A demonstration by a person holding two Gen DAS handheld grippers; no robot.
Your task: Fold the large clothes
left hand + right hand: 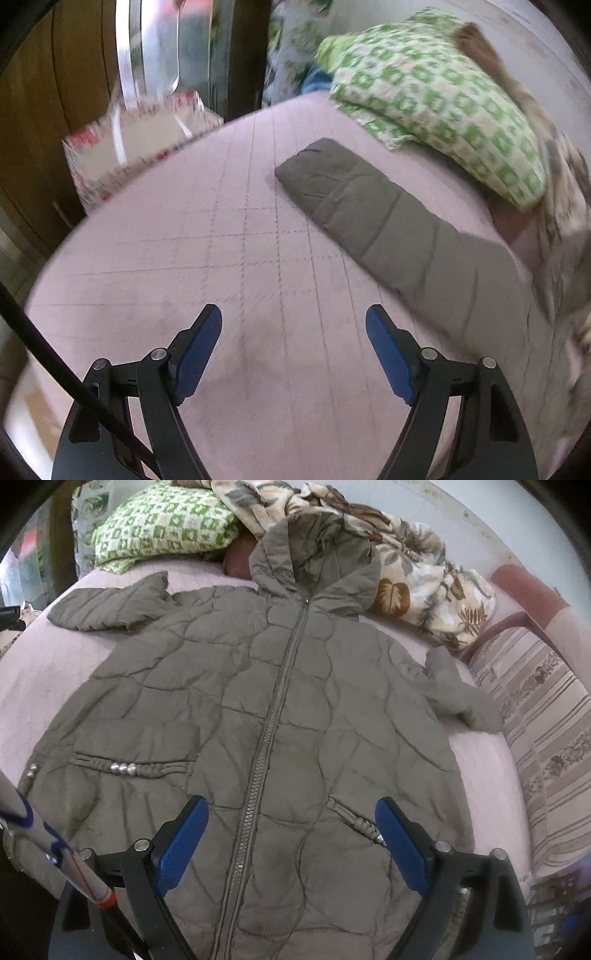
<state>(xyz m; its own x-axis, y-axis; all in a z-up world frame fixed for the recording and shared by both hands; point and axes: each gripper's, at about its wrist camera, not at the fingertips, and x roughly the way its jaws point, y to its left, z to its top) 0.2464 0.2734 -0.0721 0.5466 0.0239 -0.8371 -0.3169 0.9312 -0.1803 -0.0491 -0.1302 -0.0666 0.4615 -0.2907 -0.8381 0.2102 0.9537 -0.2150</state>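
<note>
Nearest, the right gripper (pixel 291 834) hangs over the hem of the olive-grey quilted hooded jacket (pixel 258 701), fingers spread and holding nothing. The jacket lies front-up and zipped on the pale pink bed cover (pixel 44 672), its long axis running 6 to 12 o'clock along the zip. The left gripper (pixel 293 347), fingers also spread and empty, hovers over bare cover; the jacket's outstretched left sleeve (pixel 373 218) lies at its 1 o'clock, the likelier first fold. Farther off, a green-checked pillow (pixel 162 524) and leaf-print blanket (pixel 424 572) crowd the hood; open room lies left.
</note>
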